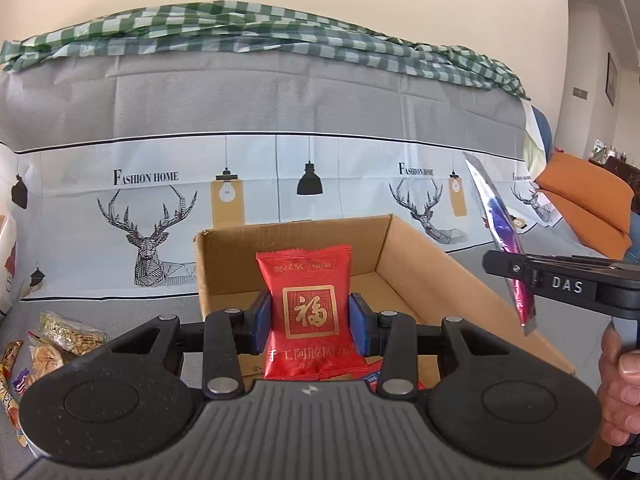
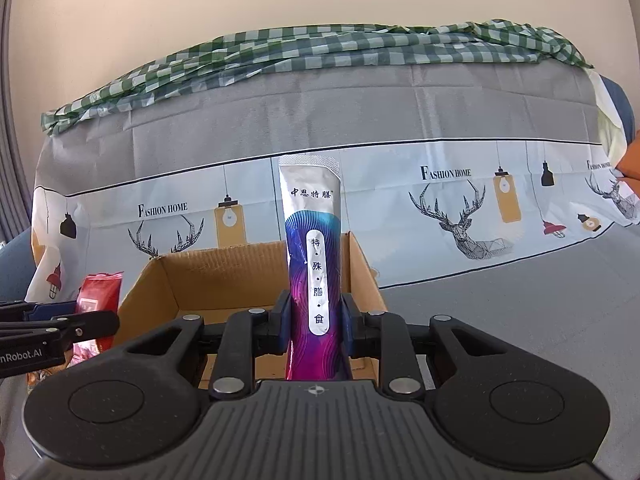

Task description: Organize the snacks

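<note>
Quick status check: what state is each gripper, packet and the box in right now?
Left gripper: shut on the red packet, held upright.
Right gripper: shut on the silver-purple sachet, held upright.
Cardboard box: open-topped, flaps up.
Loose snack packets: lying on the cloth beside the box.

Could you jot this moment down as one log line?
left gripper: holds red packet | right gripper: holds purple sachet | both at cardboard box

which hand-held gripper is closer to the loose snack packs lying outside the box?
Left. The left hand-held gripper, shut on the red packet, is right beside the loose snack packs. The right hand-held gripper, holding the purple sachet, is across the cardboard box.
</note>
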